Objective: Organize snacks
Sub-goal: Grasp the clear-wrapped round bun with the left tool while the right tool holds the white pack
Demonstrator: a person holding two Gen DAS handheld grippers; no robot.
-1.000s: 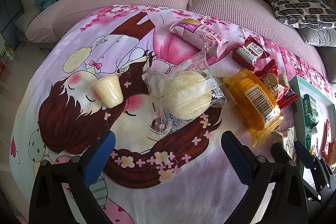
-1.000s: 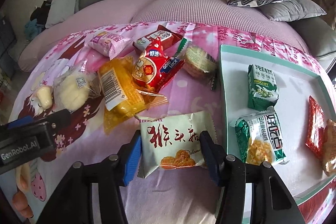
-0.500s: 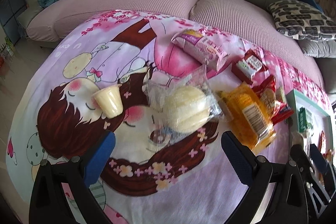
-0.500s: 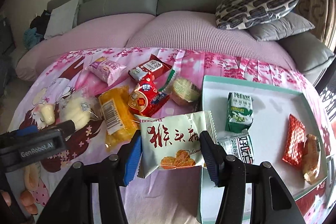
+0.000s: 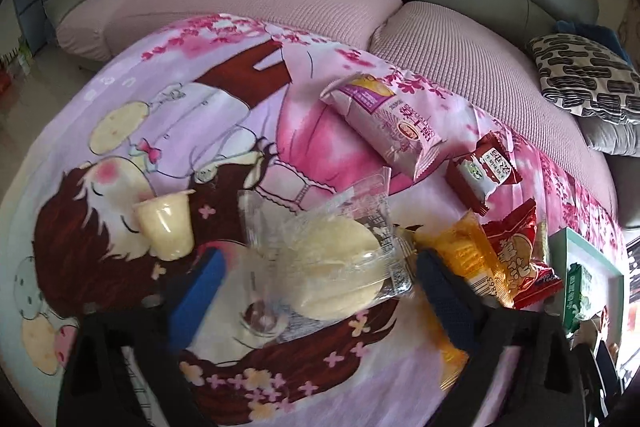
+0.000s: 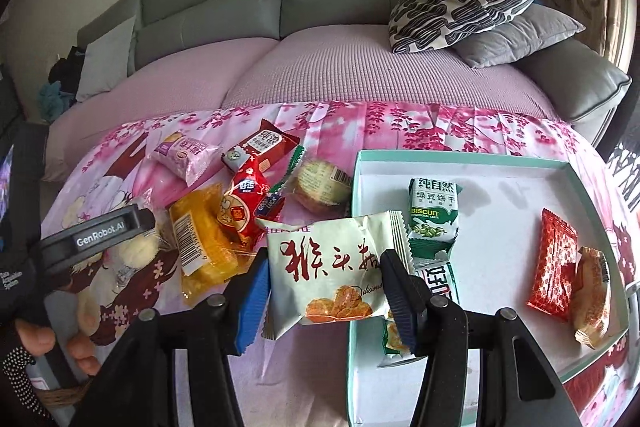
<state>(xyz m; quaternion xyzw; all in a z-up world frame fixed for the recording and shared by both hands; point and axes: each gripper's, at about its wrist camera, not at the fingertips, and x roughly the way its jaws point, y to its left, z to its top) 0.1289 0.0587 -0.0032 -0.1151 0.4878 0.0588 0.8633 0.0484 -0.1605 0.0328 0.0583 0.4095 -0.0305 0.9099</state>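
Left gripper: jaws closing around the clear-wrapped pale bun; pads flank it at 9 and 3 o'clock, not yet seen pressing.
Right gripper: clenched on the white cracker packet, held up over the left rim of the teal tray.
Risk, bun wrap: loose, crinkly film may be pinched instead of the bun; could slide out on lifting.
Risk, neighbours: yellow packet touching at 3 o'clock of the bun, partly under the right jaw; may be dragged along. Jelly cup at 9 o'clock, near enough to be knocked.
Risk, tray drop: green biscuit pack and another pack just beneath the cracker packet; release here could land on them or on the rim.
Remaining: several snacks unsorted on the printed cloth.
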